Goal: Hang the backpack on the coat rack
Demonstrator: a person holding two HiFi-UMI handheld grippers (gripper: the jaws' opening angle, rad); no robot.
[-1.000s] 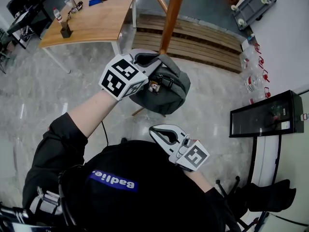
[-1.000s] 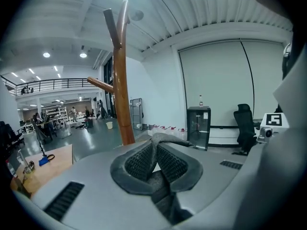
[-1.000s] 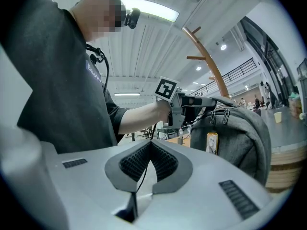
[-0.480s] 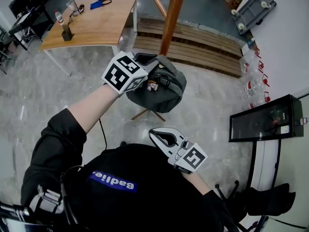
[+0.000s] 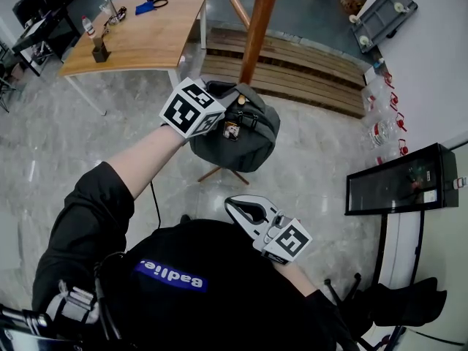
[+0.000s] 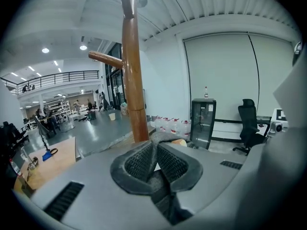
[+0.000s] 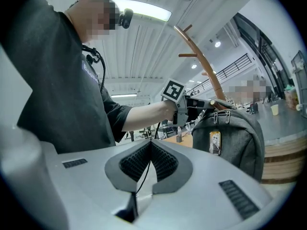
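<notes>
The left gripper [image 5: 227, 91] is raised in front of the person, and its jaws are closed on the grey top handle of the backpack [image 5: 238, 134]. In the left gripper view the grey strap is pinched between the two pads [image 6: 139, 159]. The backpack hangs in the air below this gripper, just beside the pole of the rack [image 5: 259, 28] and not on it. A peg [image 5: 238, 6] comes out of the pole above the backpack; the rack's feet show under the bag. In the left gripper view the pole stands straight ahead of the jaws, very near, with one peg to its left.

The right gripper [image 5: 234, 205] is held low, close to the person's chest, well apart from the backpack. Its jaws are together with nothing between them; a thin black cable passes behind them.

Around: a wooden table [image 5: 146, 35] at the left, wooden boards [image 5: 307, 68] behind the rack, water jugs [image 5: 384, 104] by the wall, a black cabinet [image 5: 402, 181] and a chair [image 5: 406, 302] at the right.
</notes>
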